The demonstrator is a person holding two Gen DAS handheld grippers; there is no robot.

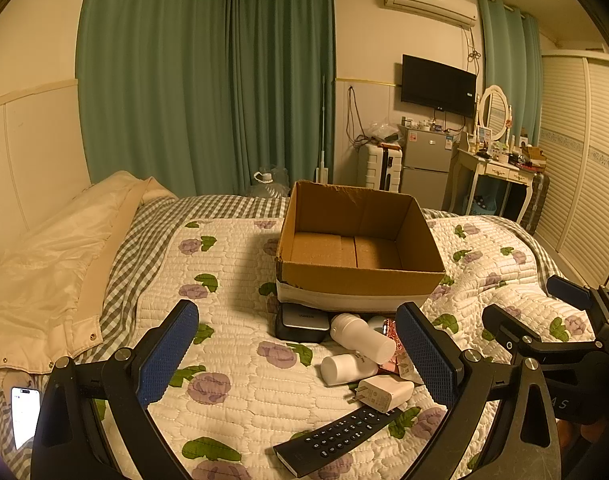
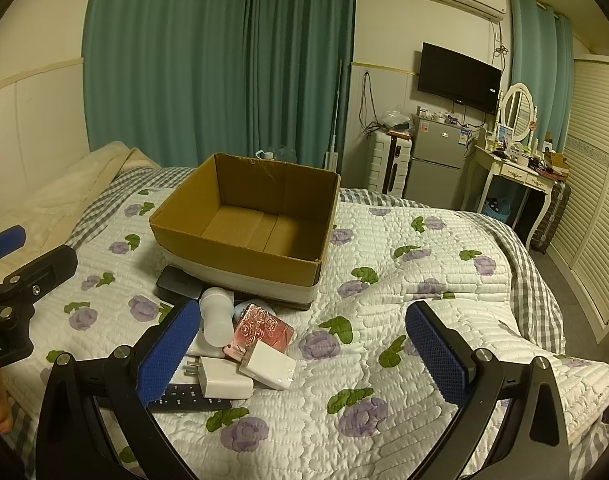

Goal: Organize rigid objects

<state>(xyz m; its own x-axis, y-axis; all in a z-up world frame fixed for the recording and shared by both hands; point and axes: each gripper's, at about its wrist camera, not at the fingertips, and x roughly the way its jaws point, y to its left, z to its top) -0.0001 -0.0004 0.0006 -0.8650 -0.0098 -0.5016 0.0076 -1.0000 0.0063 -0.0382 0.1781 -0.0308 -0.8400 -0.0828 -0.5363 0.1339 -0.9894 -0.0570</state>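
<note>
Left wrist view first: the left gripper (image 1: 300,354) has its jaws spread wide with nothing between them, hovering low over the floral quilt (image 1: 232,264). The stuff to sort sits in a little pile just in front of the empty cardboard box (image 1: 358,278): a dark flat device (image 1: 302,326) tucked against the box's near wall, two white bottles (image 1: 362,338) lying on their sides, a white charger (image 1: 386,392) and a black remote (image 1: 336,436) nearest the camera. The right gripper (image 1: 544,320) pokes in at the right edge. Right wrist view: the right gripper (image 2: 304,350) is wide open too and holding nothing. Same pile sits toward its left finger, with a pink rose-patterned box (image 2: 262,332) and two white chargers (image 2: 268,364) touching each other, the remote (image 2: 188,398) partly hidden behind the blue pad (image 2: 168,350). The cardboard box (image 2: 240,252) is beyond, still empty.
</note>
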